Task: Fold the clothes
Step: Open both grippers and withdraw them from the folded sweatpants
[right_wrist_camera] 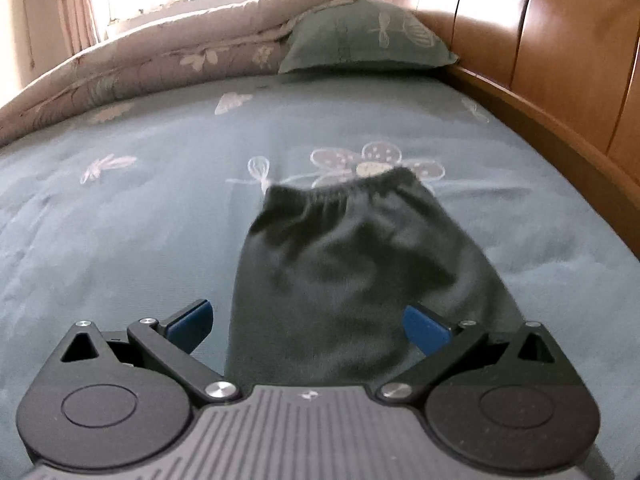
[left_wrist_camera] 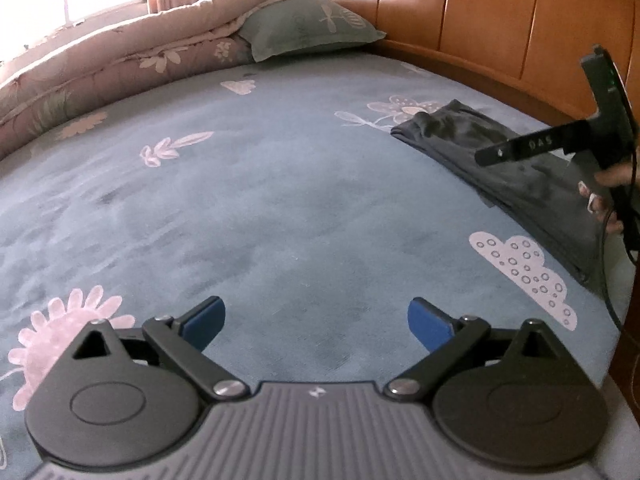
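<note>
Here the left gripper [left_wrist_camera: 316, 322] hovers with its fingers spread wide and empty over bare blue sheet [left_wrist_camera: 260, 200], while dark trousers [left_wrist_camera: 516, 184] lie flat near the bed's right edge, close to the wooden headboard [left_wrist_camera: 500, 20]. Only the left view shows a hand [left_wrist_camera: 608, 196] holding the other tool above the trousers. The right view shows what that one hides: the right gripper [right_wrist_camera: 306, 326], fingers apart, over the trousers' lower part, their elastic waistband [right_wrist_camera: 360, 186] pointing toward the pillow [right_wrist_camera: 360, 40].
</note>
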Demonstrator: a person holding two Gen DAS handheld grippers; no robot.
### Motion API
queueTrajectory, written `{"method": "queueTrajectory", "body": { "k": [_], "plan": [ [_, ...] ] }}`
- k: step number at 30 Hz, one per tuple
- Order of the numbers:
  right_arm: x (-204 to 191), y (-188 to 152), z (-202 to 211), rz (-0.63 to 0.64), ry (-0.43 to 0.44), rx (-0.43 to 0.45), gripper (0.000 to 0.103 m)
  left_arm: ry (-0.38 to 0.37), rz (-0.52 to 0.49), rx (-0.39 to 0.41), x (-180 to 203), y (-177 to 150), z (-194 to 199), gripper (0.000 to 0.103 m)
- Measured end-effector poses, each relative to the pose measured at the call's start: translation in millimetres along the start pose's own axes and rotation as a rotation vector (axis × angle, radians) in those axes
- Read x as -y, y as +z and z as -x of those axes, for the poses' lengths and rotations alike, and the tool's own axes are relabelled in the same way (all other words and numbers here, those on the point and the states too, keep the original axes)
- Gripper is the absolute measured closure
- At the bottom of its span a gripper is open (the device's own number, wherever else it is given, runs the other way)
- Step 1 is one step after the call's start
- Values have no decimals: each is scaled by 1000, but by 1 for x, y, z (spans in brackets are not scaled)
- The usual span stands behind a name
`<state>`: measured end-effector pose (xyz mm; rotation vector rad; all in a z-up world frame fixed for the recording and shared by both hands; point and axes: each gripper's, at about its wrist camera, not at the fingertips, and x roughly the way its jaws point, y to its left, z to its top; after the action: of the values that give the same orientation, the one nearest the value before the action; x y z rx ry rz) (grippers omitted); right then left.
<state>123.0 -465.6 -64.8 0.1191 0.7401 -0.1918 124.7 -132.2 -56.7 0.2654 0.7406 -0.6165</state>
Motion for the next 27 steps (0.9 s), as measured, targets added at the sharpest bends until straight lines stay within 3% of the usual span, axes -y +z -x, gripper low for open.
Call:
{"method": "queueTrajectory", "body": {
  "k": [11, 16, 22, 24, 27],
  "plan": [
    [7, 30, -35, 6, -23, 51, 0, -14, -12, -6, 1, 1, -4, 5],
    [13, 39, -74, -17, -14, -13, 0, -24, 0, -12, 2, 0, -7, 5],
    [7, 54, -58, -49, 64, 66, 0, -37, -7, -22, 1, -2, -10, 5],
    [1, 57, -76, -48, 76, 20, 0, -40, -8, -25, 1, -2, -10, 5],
    [-7, 60, -103, 8, 13, -29, 0, -42, -9, -25, 1, -2, -8, 5]
  ]
}}
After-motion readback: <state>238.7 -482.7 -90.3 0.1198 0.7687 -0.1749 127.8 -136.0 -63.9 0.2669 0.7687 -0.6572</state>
